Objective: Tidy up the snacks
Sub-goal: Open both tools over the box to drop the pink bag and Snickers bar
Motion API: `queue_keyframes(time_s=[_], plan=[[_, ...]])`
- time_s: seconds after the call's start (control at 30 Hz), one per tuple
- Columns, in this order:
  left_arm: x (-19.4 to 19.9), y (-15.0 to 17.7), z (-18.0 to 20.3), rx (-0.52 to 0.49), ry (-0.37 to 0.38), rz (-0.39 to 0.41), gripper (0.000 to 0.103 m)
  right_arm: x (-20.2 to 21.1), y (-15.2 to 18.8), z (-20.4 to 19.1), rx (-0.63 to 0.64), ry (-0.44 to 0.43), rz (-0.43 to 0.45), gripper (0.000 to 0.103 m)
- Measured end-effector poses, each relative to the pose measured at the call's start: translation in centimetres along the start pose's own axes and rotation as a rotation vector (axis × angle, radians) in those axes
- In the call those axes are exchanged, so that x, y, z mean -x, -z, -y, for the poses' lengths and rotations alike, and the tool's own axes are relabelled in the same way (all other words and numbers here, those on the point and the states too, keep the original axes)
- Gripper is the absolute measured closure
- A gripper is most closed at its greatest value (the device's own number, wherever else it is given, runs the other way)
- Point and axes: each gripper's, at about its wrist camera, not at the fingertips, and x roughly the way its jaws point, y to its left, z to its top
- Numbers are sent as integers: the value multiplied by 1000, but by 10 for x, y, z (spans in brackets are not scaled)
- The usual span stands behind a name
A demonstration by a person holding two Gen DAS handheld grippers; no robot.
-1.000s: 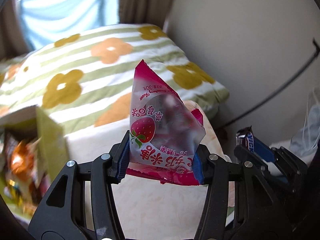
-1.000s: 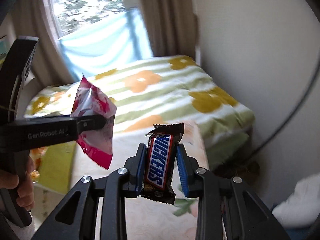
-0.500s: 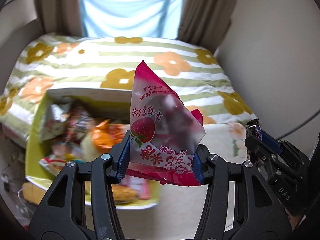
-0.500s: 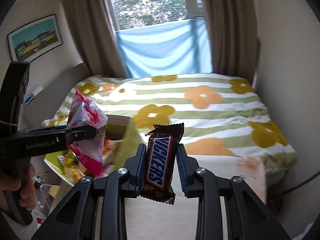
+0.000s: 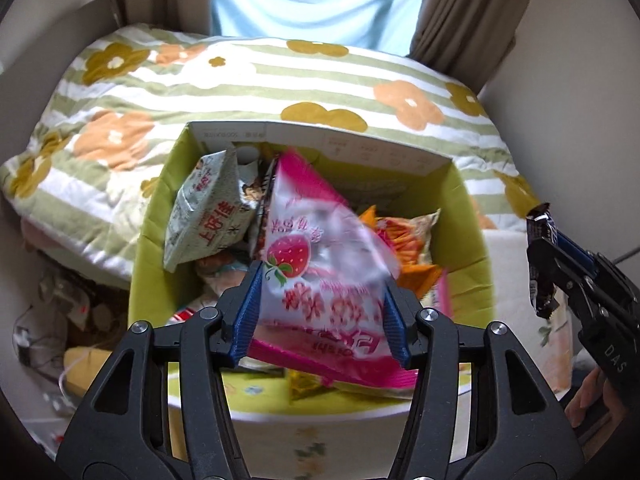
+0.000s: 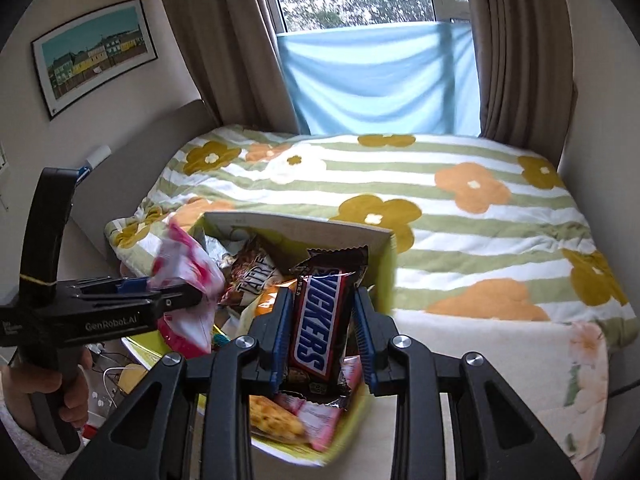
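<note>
My left gripper (image 5: pixel 322 304) hangs over an open green snack box (image 5: pixel 468 216), its jaws opening. The pink strawberry candy bag (image 5: pixel 320 264) sits blurred and tilted between the blue pads, slipping loose toward the box. In the right wrist view the left gripper (image 6: pixel 168 292) and that bag (image 6: pixel 184 268) are over the box's left side. My right gripper (image 6: pixel 322 320) is shut on an upright Snickers bar (image 6: pixel 320 312) above the box's near right part (image 6: pixel 386 264). The left wrist view shows the right gripper (image 5: pixel 544 264) with the bar (image 5: pixel 540 224) just right of the box.
The box holds several snack packs, among them a pale green one (image 5: pixel 208 220) and an orange one (image 5: pixel 408 236). It stands on a cream floral cloth (image 6: pixel 500 352) against a bed with a striped flower quilt (image 5: pixel 280 84). Cables and clutter (image 5: pixel 60 308) lie on the floor at left.
Both grippers swept left from the cloth-covered surface to above the snack box. The left jaws widened, and the strawberry bag has tipped over and begun to drop. The Snickers bar stays clamped.
</note>
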Motion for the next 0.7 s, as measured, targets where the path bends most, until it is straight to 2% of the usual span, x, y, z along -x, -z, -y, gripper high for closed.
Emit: queue_keyframes(time_s=[0.03,0.07,0.1,0.23,0.43,0.5,0.53,0.57,0.63,0.7], plan=[[-1,1,-2,-18,5,0,33,-3,0,-2,-6,4,-5,75],[-3,2,-6,-42,-1,5,8,-7,1,-5,-16,11,-12,75],[-2,4,-8,-58,-13,20,0,-10,2,-8,-26,18,-17,75],[2,10,-17,-105,2,38,0,-13,7,-12,-55,53,-29,75],[9,15,-32,-94,-4,51,0,-29,9,-13,-83,82,-82,75],[12,16,-36,-84,-19,60,0,-35,10,-13,-88,88,-111,72],[13,17,-38,-79,-22,60,0,-40,11,-13,-92,90,-136,57],[13,18,-40,-72,-16,60,0,-43,11,-13,-98,95,-150,31],[14,19,-43,-66,-2,60,0,-44,14,-10,-123,114,-150,3],[13,19,-45,-69,0,54,0,-41,17,-8,-142,105,-144,1]])
